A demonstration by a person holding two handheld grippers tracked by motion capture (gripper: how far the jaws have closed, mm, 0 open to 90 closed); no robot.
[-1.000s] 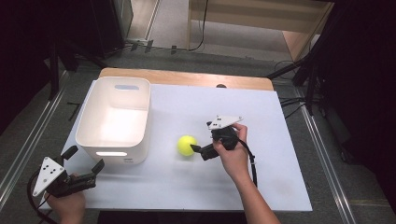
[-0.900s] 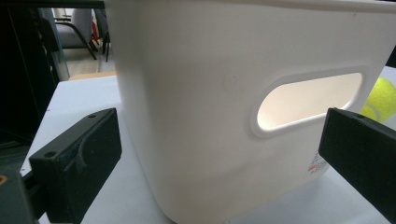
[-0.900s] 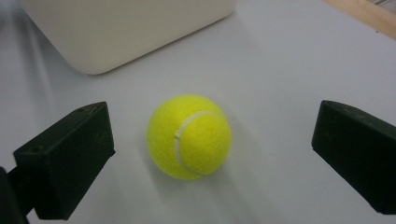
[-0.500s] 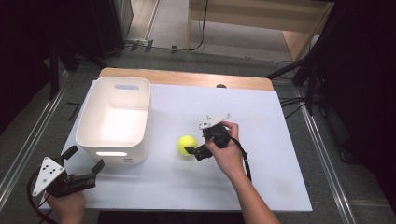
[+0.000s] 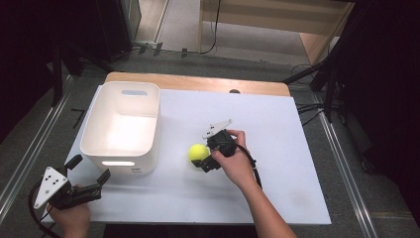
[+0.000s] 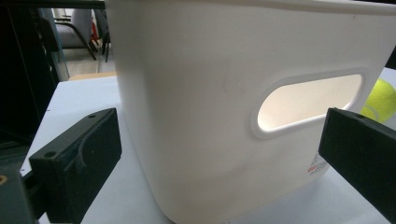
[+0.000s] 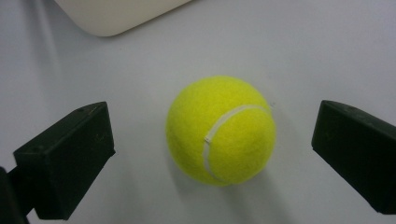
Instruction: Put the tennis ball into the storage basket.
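Right tongs [image 7: 212,154] gaping wide, straddling tennis ball [image 7: 220,129], jaws not touching it. Ball sitting mid-worktop [image 5: 277,124], just right of white bin [image 5: 122,126], open white surface beyond. Left tongs [image 5: 89,178] spread apart, hovering at worktop's near-left edge, facing bin's handle slot.

The bin [image 6: 233,107] is cut off by the left gripper view's edges; the tennis ball [image 6: 380,100] is half hidden behind it.
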